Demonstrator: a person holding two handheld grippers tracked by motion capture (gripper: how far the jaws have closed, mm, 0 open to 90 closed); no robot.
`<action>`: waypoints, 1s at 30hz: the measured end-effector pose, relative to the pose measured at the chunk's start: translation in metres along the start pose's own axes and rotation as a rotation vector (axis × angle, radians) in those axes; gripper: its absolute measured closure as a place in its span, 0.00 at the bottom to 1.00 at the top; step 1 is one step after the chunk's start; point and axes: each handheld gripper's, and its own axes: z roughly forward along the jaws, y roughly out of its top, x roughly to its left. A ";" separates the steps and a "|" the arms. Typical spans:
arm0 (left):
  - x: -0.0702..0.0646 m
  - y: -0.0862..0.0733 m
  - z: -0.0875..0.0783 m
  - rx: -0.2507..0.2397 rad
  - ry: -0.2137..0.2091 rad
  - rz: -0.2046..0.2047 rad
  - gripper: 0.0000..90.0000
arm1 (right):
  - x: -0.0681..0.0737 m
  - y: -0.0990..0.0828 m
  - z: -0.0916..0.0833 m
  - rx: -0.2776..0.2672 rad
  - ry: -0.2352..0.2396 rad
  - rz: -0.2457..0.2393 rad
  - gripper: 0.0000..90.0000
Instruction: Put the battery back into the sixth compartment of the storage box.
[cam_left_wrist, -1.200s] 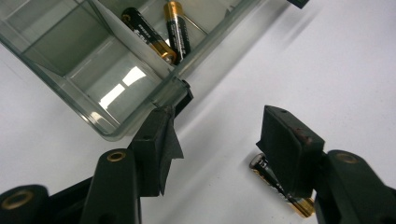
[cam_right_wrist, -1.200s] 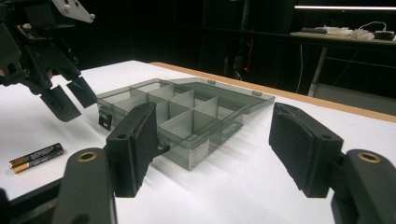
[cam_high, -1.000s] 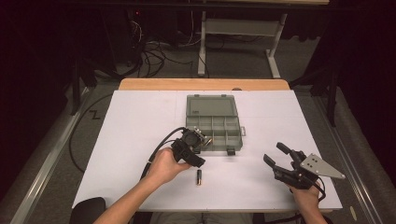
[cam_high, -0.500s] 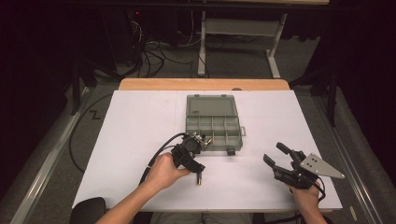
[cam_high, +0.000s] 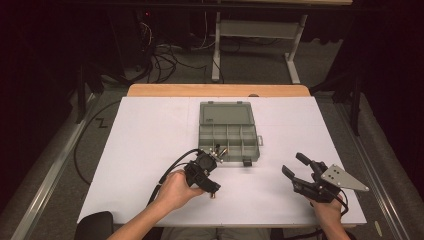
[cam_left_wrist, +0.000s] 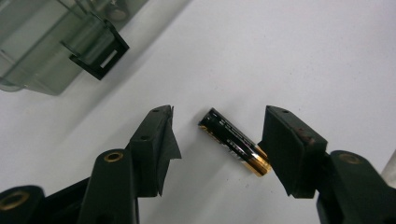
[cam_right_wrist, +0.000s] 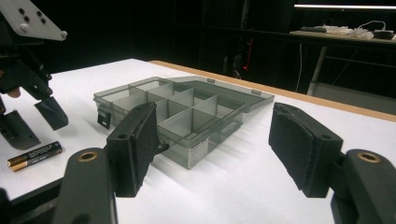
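A black and gold battery (cam_left_wrist: 236, 142) lies flat on the white table (cam_high: 150, 130), just in front of an open grey compartment box (cam_high: 227, 130). My left gripper (cam_left_wrist: 218, 114) points down at it, open, one jaw on each side, neither pad touching it. In the high view the left gripper (cam_high: 211, 186) is held by a hand near the box's front left corner, with the battery (cam_high: 213, 194) at its tips. My right gripper (cam_high: 292, 164) rests low at the table's right front, open and holding nothing, and it faces the box (cam_right_wrist: 187, 112).
The box's lid (cam_high: 226, 113) lies folded back flat, and a black latch (cam_left_wrist: 100, 58) sticks out from its front wall. A cable (cam_high: 172, 167) trails from the left gripper toward the table's near edge. Bare white table lies left of the box and between the hands.
The left hand has drawn a little toward the near edge, bringing its open jaws down around the battery. The right gripper has not moved.
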 end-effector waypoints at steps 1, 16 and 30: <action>-0.001 -0.001 0.001 0.002 0.002 -0.001 0.48 | 0.000 0.000 0.000 0.000 0.000 -0.001 0.38; -0.005 -0.005 0.004 0.022 -0.020 -0.005 0.51 | 0.000 0.000 0.000 0.002 0.000 0.000 0.39; -0.007 -0.006 0.006 0.032 -0.035 -0.004 0.59 | 0.000 0.000 0.001 0.005 0.002 -0.004 0.39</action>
